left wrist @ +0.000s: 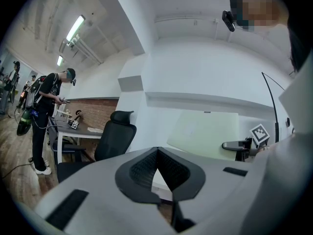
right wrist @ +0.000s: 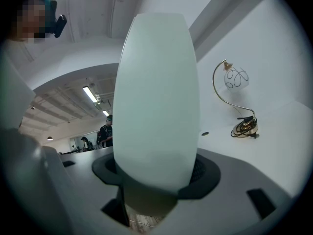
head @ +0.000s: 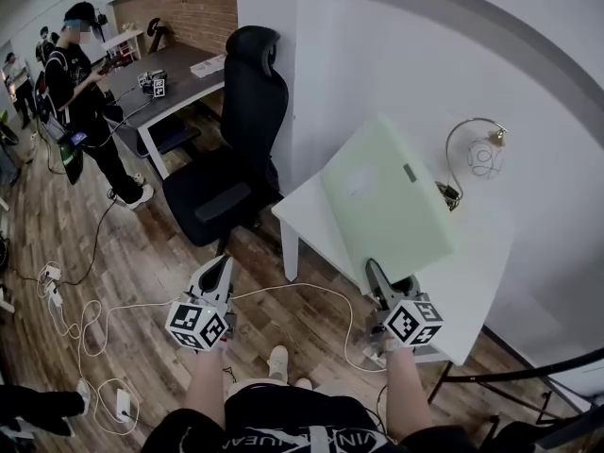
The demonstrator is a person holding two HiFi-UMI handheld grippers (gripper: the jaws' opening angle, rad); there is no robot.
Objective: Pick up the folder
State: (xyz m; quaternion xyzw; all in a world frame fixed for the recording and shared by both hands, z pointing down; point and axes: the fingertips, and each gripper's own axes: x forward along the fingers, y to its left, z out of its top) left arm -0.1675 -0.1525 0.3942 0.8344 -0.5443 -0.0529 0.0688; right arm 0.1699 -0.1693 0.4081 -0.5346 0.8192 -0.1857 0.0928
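Observation:
A pale green folder is held tilted above the white table, with its near edge between the fingers of my right gripper. In the right gripper view the folder fills the middle and rises out of the right gripper, which is shut on it. My left gripper hangs over the wooden floor to the left of the table, holding nothing. In the left gripper view the left gripper has its tips together, and the folder shows off to the right.
A curved brass lamp with a coiled cord stands at the table's far right by the white wall. A black office chair stands left of the table. A person stands by a grey desk. Cables trail on the floor.

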